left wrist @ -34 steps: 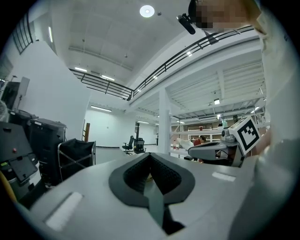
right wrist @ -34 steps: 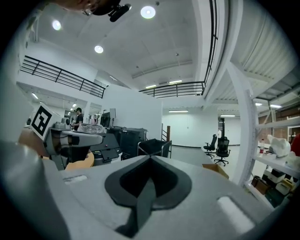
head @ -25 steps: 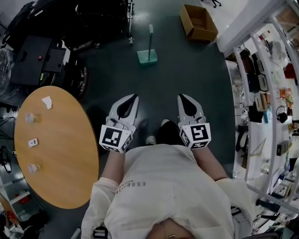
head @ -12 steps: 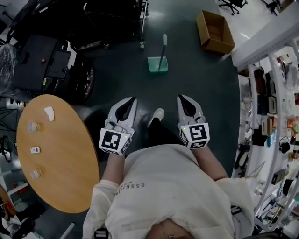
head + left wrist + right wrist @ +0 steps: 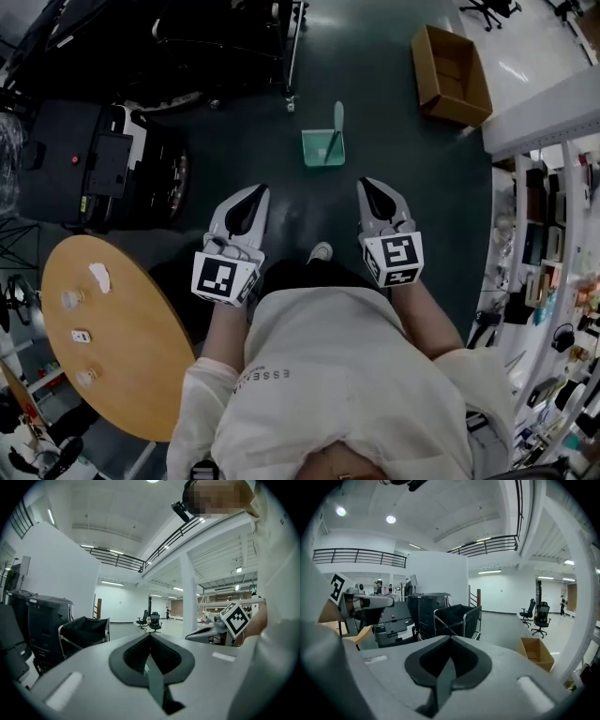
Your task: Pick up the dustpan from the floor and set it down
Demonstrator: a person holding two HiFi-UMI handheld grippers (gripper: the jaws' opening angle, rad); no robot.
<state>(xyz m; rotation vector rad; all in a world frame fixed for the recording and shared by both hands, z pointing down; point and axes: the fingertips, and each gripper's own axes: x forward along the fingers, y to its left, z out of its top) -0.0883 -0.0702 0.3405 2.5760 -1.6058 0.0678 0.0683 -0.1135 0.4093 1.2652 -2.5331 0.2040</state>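
Note:
A green dustpan point(image 5: 322, 150) stands on the dark floor with its long handle point(image 5: 336, 124) pointing up, a short way ahead of both grippers. In the head view my left gripper point(image 5: 260, 190) and right gripper point(image 5: 365, 183) are held side by side in front of the person's body, both pointing towards the dustpan and apart from it. The jaws of each meet at the tips with nothing between them, as the left gripper point(image 5: 150, 635) and right gripper point(image 5: 450, 637) views confirm. The dustpan cannot be made out in either gripper view.
An open cardboard box point(image 5: 453, 64) lies on the floor at the far right. A black machine on wheels point(image 5: 103, 164) and a dark cart point(image 5: 457, 616) stand at the left. A round wooden table point(image 5: 131, 375) is behind on the left, and stocked shelves point(image 5: 553, 281) line the right.
The person has walked forward with both grippers. The dustpan and the box now lie closer ahead, and the round table has slid back to the lower left. Both grippers stay shut.

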